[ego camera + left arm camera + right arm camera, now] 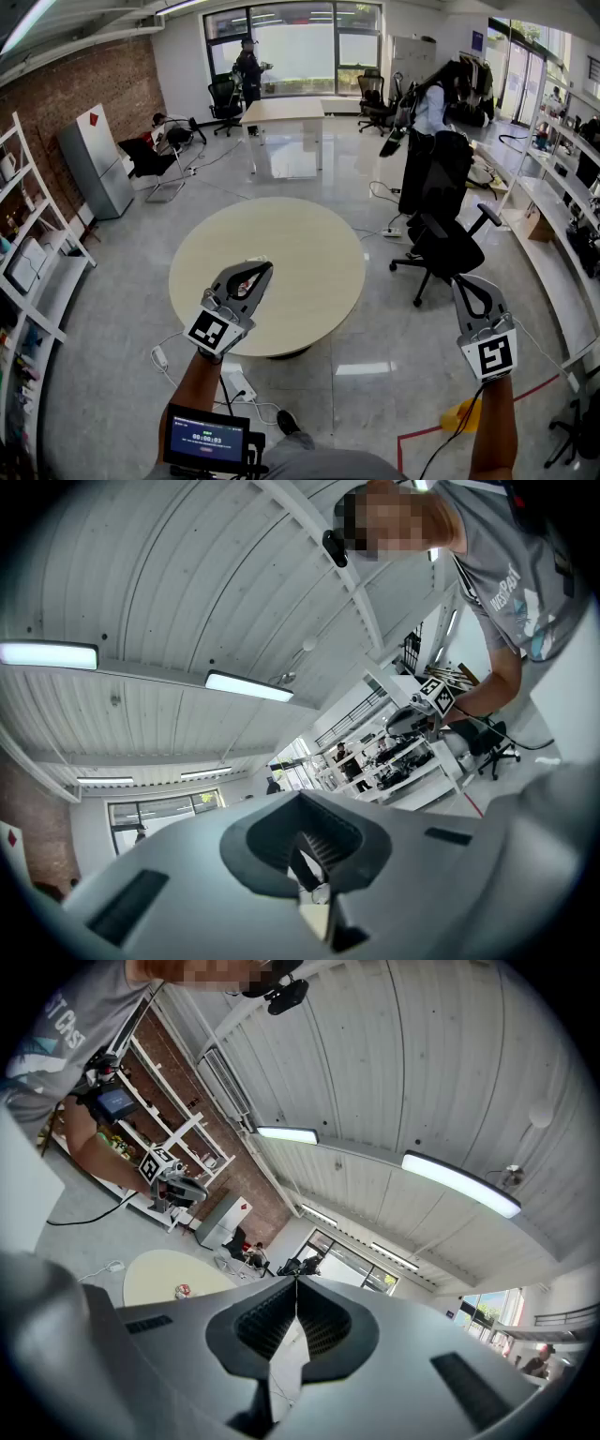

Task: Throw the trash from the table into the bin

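The round tabletop (pixel 309 234) is seen from above in the head view, with both claws held out in front of the person. The left claw (pixel 268 267) is held over the near left part of the tabletop and tilted slightly upward. Its jaws are brought together at the tip and nothing is gripped – only a pale sliver of tabletop is seen through the gap lower down in the left gripper view. The right claw (pixel 457 279) is held level, off the tabletop's right edge, over the grey floor (pixel 375 328). Its jaws are closed along a single line in the right gripper view, and nothing is pinched between them.

The trash (pixel 183 1291) – a small crumpled red-and-white piece – is seen lying on the tabletop in the right gripper view, apart from both claws. In the head view a small pale bit is seen just beyond the left claw's tip; whether it is the same piece cannot be told.

A black office chair (pixel 448 248) is parked just right of the tabletop. A small lit screen (pixel 206 439) is mounted near the person's left forearm. A red line (pixel 525 394) is marked on the floor, and a yellow object (pixel 457 414) is seen beside it. White shelves (pixel 37 281) are set along the left wall.
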Tool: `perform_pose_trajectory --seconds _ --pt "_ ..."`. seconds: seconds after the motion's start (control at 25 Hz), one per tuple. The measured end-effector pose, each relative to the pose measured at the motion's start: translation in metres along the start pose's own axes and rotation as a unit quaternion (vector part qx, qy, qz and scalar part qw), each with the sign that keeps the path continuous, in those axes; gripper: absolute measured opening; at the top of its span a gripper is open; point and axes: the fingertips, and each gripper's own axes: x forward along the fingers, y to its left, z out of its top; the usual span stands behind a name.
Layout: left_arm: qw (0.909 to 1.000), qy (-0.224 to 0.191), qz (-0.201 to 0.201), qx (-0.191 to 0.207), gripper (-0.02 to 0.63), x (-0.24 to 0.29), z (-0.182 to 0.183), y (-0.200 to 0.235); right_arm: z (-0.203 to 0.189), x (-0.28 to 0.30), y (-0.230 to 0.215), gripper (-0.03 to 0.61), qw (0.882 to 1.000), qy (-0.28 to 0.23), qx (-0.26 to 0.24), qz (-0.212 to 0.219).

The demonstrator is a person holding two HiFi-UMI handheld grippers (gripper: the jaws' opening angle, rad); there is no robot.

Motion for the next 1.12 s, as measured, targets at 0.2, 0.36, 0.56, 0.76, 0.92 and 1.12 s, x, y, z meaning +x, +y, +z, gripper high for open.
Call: perform_pose_trajectory --seconds 0.2,0.36,0.56,0.76,0.92,1.12 --pt "0.9989 -0.017 0.042 0.006 0.043 -0.007 -0.037 0.094 -0.001 0.110 0.023 0.008 1.000 -0.015 -0.003 0.024" --pt "0.9981 -0.014 0.060 0.000 0.043 -0.025 -0.072 0.169 0.012 0.199 0.050 0.008 0.999 -0.013 0.018 0.037" --pt "0.9974 -0.001 0.070 -0.015 0.043 -0.023 -0.131 0.213 0.000 0.287 0.078 0.008 0.997 -0.012 0.019 0.070" --pt "0.9950 0.031 0.084 -0.044 0.043 -0.049 -0.184 0.248 -0.011 0.388 0.152 0.009 0.985 0.005 0.005 0.174" --pt "0.9922 0.058 0.098 -0.052 0.043 -0.062 -0.218 0.268 -0.010 0.460 0.196 0.009 0.973 0.001 0.035 0.230" --pt "0.9852 0.078 0.132 -0.076 0.043 -0.050 -0.249 0.310 -0.046 0.565 0.246 0.011 0.944 0.020 0.080 0.320"
